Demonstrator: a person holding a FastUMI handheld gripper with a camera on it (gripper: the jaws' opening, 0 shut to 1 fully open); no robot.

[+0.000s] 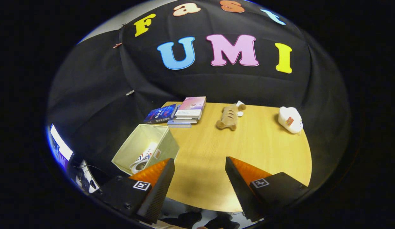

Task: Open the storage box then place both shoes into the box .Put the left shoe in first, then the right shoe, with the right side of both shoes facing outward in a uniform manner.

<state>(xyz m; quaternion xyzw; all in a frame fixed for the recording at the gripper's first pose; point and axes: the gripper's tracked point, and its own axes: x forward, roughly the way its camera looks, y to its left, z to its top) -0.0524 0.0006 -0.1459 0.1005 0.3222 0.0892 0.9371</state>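
Gripper (200, 165) hangs above the light wooden bench (248, 152) w/ its fingers wide apart, nothing between them, bare wood in the gap.

The pale cream fabric storage box (145, 149) sits at the bench's near-left corner, top open, just ahead of and outside the left finger, tilted diagonally to the bench edge. Inside it lies a white shoe w/ red and blue stripes (144, 159), low against the near wall; can't tell if a second shoe is under or beside it, the left finger hides that corner. Which side faces out: too small to tell.

Judgement: box opening is done and at least one shoe is in. The box lies left of the fingers, so any next reach there means swinging left and down, its long axis running away-left.

Other stuff, well apart from the box: stack of books (187, 111) and a dark blue book (160, 114) just beyond it, a tan plush toy (228, 117) mid-bench, a white rounded plush thing (290, 119) far right. Nothing blocks the way to the box.
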